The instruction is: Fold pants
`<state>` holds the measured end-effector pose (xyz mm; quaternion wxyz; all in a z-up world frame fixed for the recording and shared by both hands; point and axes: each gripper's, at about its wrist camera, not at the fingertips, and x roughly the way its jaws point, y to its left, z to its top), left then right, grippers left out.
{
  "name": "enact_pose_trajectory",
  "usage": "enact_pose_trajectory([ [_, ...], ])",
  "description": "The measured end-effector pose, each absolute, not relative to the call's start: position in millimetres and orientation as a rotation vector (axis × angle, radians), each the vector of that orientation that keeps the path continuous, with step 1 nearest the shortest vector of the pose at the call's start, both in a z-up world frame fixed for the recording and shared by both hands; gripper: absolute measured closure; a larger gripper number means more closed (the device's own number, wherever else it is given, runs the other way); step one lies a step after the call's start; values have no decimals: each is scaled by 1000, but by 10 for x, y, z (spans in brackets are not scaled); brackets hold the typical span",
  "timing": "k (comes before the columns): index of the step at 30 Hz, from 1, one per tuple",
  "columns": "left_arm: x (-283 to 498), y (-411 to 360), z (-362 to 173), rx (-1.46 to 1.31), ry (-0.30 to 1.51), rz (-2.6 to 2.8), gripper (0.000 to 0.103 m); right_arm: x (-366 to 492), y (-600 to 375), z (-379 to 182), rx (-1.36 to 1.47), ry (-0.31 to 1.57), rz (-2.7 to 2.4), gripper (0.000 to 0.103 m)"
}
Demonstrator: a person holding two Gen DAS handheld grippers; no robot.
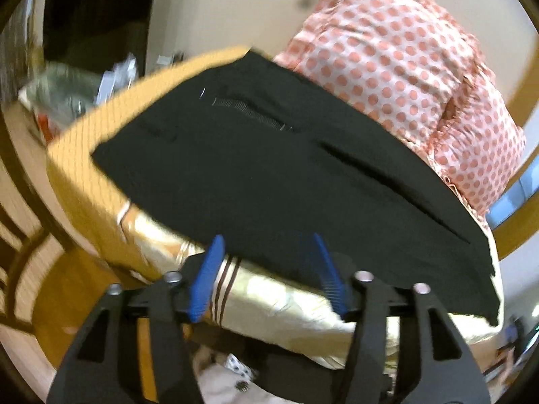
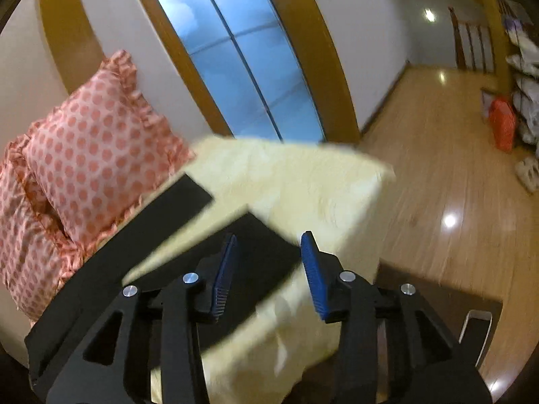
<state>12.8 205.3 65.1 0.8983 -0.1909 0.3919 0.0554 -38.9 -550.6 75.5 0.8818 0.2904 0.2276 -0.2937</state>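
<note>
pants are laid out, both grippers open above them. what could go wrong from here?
1. The black pants reach the near edge of the cream bed cover; a tug there might slide them off.
2. The legs lie splayed apart, so a fold now would likely come out uneven.
3. The polka-dot pillows touch the pants' far side; the left gripper or right gripper could snag a ruffle.

We see a pink dotted pillow (image 2: 97,155) propped against the wall beside a tall blue window (image 2: 235,57), a pale yellow blanket (image 2: 303,185) spread beneath, and a red bag (image 2: 502,123) on the wooden floor (image 2: 444,175).
</note>
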Motion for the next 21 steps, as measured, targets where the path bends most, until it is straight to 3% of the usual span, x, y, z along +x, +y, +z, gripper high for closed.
enact_pose_trajectory([
  [8,506,1291,632,-220,784,-8,28,629,-5893,597,528,710,-505,60],
  [10,589,1112,591,-184,771,-25,26,831,-5899,473,532,790,-498,52],
  [12,670,992,536,-166,779,-39,26,909,-5880,365,493,841,-508,52],
  [14,758,921,471,-163,802,-55,26,941,-5779,355,422,845,-505,60],
  [15,786,902,445,-163,811,-60,26,953,-5698,352,377,851,-479,81],
  [16,805,888,430,-162,815,-63,26,941,-5616,352,353,862,-438,87],
  [19,856,858,375,-155,826,-63,26,907,-5428,462,267,835,-380,93],
  [21,885,851,362,-159,827,-64,26,814,-5329,728,200,708,-380,93],
])
